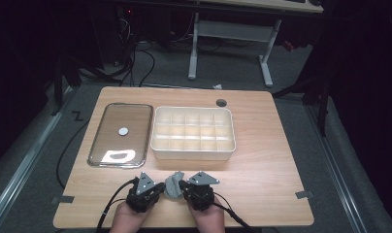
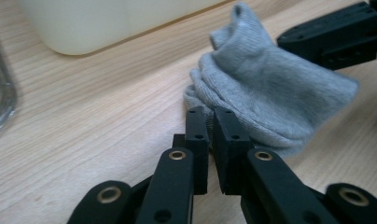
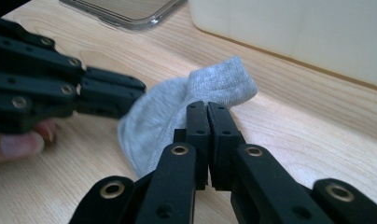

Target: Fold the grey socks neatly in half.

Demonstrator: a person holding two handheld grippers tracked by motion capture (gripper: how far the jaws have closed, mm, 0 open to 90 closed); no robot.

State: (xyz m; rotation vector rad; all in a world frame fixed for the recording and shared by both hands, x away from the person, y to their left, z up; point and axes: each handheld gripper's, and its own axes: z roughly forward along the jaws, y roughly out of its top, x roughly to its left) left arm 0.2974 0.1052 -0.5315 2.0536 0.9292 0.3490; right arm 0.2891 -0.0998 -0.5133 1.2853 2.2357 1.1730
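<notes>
A small grey sock (image 1: pixel 173 185) lies bunched on the wooden table near its front edge, between my two grippers. My left gripper (image 1: pixel 161 187) reaches it from the left and my right gripper (image 1: pixel 183 185) from the right. In the left gripper view the jaws of the left gripper (image 2: pixel 211 116) pinch the sock's (image 2: pixel 270 88) near edge, and the right gripper (image 2: pixel 336 37) holds its far side. In the right gripper view the right gripper (image 3: pixel 207 109) is shut on the sock (image 3: pixel 158 116), with the left gripper (image 3: pixel 84 88) at the other end.
A white box (image 1: pixel 194 154) divided into several compartments stands mid-table, just behind the sock. Left of it lies a clear shallow tray (image 1: pixel 98 145) with a small white disc (image 1: pixel 123 130) on it. A round hole (image 1: pixel 221 102) sits near the table's far edge.
</notes>
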